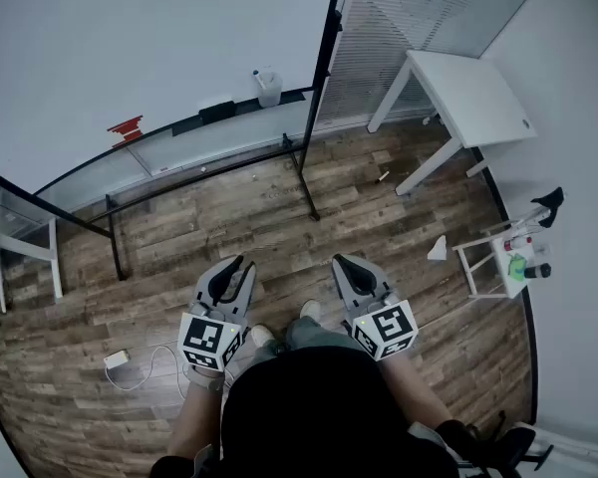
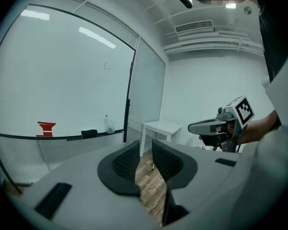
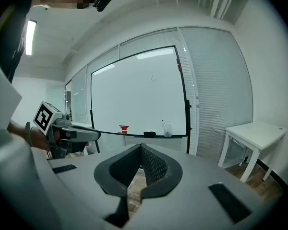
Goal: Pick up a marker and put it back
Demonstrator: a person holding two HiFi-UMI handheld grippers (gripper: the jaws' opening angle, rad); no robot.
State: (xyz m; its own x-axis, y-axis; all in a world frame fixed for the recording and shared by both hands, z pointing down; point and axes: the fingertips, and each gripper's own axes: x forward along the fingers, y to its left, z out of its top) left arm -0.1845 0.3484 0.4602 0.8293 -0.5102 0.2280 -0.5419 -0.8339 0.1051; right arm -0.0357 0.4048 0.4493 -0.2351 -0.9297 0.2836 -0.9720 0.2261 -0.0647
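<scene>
A clear cup with a marker standing in it sits on the whiteboard's tray, well ahead of both grippers. The cup also shows in the left gripper view and the right gripper view. My left gripper is held low over the wood floor, its jaws a narrow gap apart with nothing between them. My right gripper hangs beside it, tips together and empty. Both point toward the whiteboard.
A black eraser and a red item lie on the tray. The board's stand legs reach onto the floor. A white table stands at the right; a small rack with bottles beyond it. A charger and cable lie at the left.
</scene>
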